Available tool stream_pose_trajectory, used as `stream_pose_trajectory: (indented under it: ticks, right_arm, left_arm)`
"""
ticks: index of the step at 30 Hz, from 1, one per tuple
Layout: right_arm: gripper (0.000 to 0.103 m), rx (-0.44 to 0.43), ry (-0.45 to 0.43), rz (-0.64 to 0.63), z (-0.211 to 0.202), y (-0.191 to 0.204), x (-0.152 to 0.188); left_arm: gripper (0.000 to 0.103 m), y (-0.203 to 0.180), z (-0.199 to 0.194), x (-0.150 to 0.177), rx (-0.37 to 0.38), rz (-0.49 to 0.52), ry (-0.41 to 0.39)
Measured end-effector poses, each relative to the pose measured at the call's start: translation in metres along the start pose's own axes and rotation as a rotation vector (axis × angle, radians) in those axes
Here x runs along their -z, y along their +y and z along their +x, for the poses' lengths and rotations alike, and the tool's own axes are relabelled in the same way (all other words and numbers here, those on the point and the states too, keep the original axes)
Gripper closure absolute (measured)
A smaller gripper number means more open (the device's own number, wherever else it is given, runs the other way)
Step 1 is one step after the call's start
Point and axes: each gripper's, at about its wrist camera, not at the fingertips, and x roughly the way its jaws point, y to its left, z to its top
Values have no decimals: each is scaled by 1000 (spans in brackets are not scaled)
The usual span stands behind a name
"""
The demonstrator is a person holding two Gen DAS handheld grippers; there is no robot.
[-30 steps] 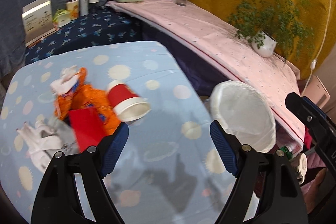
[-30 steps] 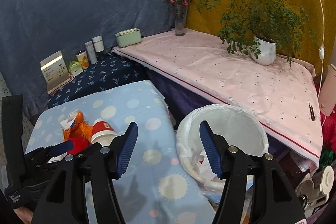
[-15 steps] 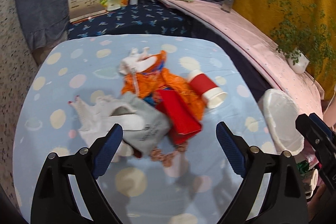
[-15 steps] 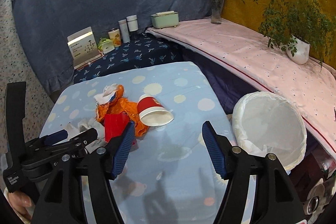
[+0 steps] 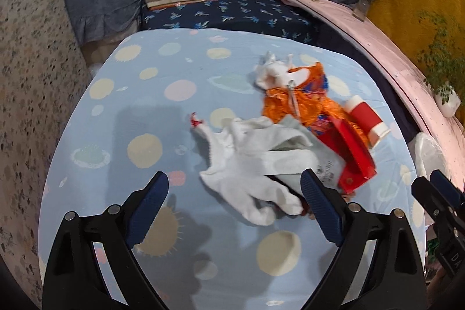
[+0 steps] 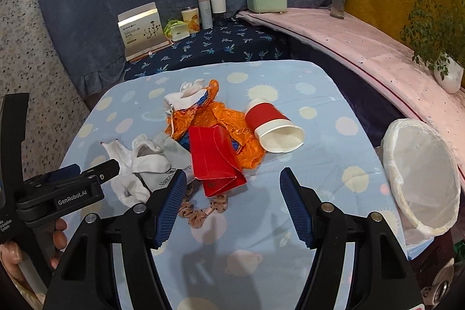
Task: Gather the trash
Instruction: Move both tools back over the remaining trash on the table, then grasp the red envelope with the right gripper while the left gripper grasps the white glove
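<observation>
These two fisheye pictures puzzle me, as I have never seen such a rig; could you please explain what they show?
No robot is here: a person carries a hand-held gripper in each hand, each with a camera looking along its two blue-padded fingers. One picture comes from the left hand-held gripper, the other from the right hand-held gripper; the right view also catches the left one from the side. Both stand open above a spotted blue tablecloth and hold nothing. On it lie white cloth, an orange wrapper, a red paper bag, a tipped red paper cup and a hair scrunchie. A lined white bin waits beside the table.
</observation>
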Motion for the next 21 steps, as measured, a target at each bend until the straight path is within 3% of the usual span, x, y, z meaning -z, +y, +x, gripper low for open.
stream_pose_trajectory:
  ticks: [17,19,21]
  right_arm:
    - [32,-1,75,-21,74,22,-11]
    - [32,3,85,-12,81,18,-12]
    - [32,8,94,-5,88,15,-12]
  left_arm:
    - [15,20,52,-20,40,-116,107]
    - [20,20,56,-23,46,-115,107]
    - [31,18,61,-24,54,-105,112]
